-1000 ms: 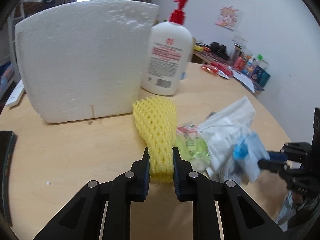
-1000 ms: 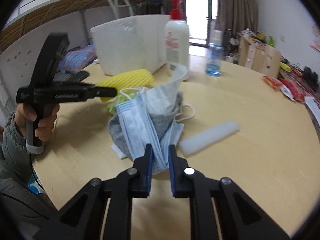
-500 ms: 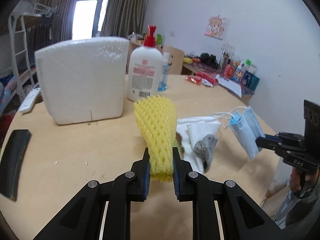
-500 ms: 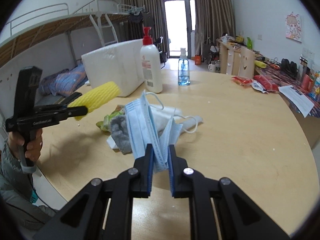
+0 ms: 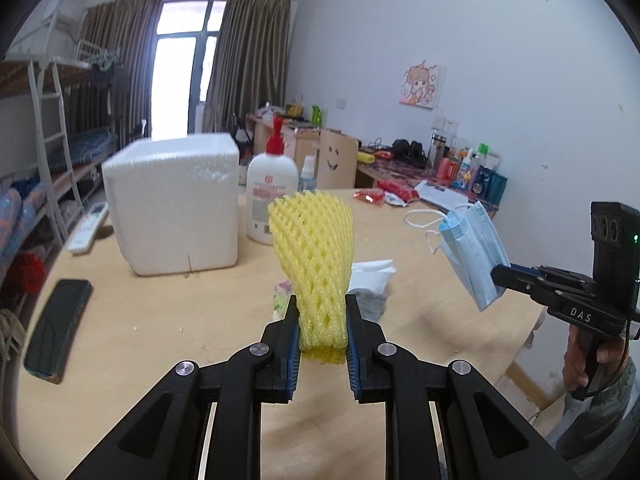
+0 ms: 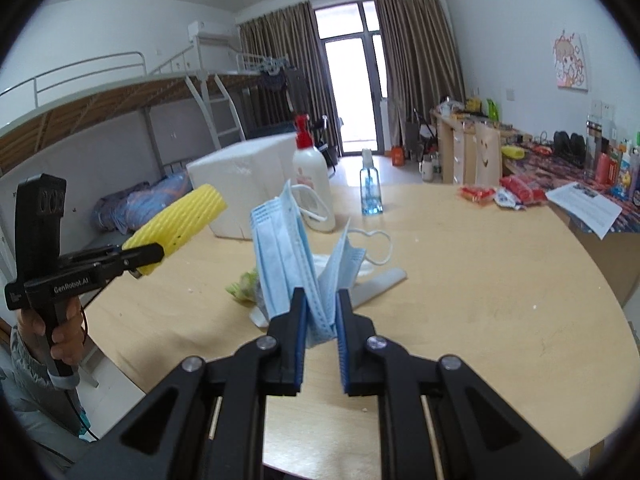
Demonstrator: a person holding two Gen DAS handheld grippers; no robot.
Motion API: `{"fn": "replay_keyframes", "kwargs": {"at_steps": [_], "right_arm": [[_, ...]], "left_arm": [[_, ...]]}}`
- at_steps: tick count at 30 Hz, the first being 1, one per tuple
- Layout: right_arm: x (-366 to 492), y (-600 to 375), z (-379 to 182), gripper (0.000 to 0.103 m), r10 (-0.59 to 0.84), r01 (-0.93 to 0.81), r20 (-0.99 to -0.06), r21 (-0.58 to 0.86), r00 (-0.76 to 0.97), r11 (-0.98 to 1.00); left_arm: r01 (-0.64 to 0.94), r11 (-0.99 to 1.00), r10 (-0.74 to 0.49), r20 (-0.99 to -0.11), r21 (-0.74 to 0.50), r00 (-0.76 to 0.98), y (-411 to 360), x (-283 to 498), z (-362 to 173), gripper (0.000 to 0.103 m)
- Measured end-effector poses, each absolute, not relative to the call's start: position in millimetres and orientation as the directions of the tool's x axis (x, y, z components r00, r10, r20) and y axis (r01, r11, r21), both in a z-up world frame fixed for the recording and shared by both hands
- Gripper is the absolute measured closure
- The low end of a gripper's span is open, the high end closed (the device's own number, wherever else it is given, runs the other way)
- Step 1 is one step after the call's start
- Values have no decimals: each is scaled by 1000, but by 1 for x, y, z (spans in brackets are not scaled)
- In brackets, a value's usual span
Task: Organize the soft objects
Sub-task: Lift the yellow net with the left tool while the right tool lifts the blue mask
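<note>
My left gripper (image 5: 322, 312) is shut on a yellow foam net sleeve (image 5: 314, 252) and holds it in the air above the round wooden table (image 5: 140, 320). The sleeve also shows in the right wrist view (image 6: 180, 226), at the left. My right gripper (image 6: 320, 306) is shut on a stack of blue face masks (image 6: 288, 252), lifted off the table. The masks also show in the left wrist view (image 5: 474, 252), at the right. A small pile stays on the table: white tissue (image 5: 370, 276), a grey cloth (image 5: 370, 306) and a green packet (image 6: 244, 286).
A white foam box (image 5: 176, 204), a lotion pump bottle (image 5: 272, 196) and a blue spray bottle (image 6: 370, 192) stand at the back. A phone (image 5: 56, 332) and a remote (image 5: 86, 228) lie at the left. A white foam strip (image 6: 378, 282) lies beside the pile. Snack packets (image 6: 500, 196) lie far right.
Both grippers have risen and pulled back from the table. The masks have come off the pile, and the yellow sleeve is held higher.
</note>
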State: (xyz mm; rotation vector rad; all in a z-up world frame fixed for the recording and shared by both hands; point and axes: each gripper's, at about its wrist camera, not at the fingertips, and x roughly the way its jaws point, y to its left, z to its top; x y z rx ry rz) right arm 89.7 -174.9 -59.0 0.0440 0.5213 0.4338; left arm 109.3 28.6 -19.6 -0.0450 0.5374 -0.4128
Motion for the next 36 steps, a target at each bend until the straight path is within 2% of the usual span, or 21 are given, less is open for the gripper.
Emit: {"fn": "replay_keyframes", "kwargs": {"at_steps": [8, 21, 29, 36], "right_arm": [[66, -175, -39, 87, 436, -419, -394, 135, 809, 898], [37, -172, -10, 86, 453, -446, -269, 91, 850, 890], [37, -154, -4, 86, 514, -516, -232, 58, 826, 855], [46, -129, 1, 86, 576, -585, -209, 21, 790, 810]], "left_arm": [[375, 920, -388, -414, -114, 824, 29, 68, 5, 83], [221, 975, -220, -281, -29, 934, 40, 24, 34, 82], [80, 997, -79, -214, -4, 974, 54, 13, 44, 82], [29, 999, -25, -211, 16, 977, 66, 15, 44, 82]]}}
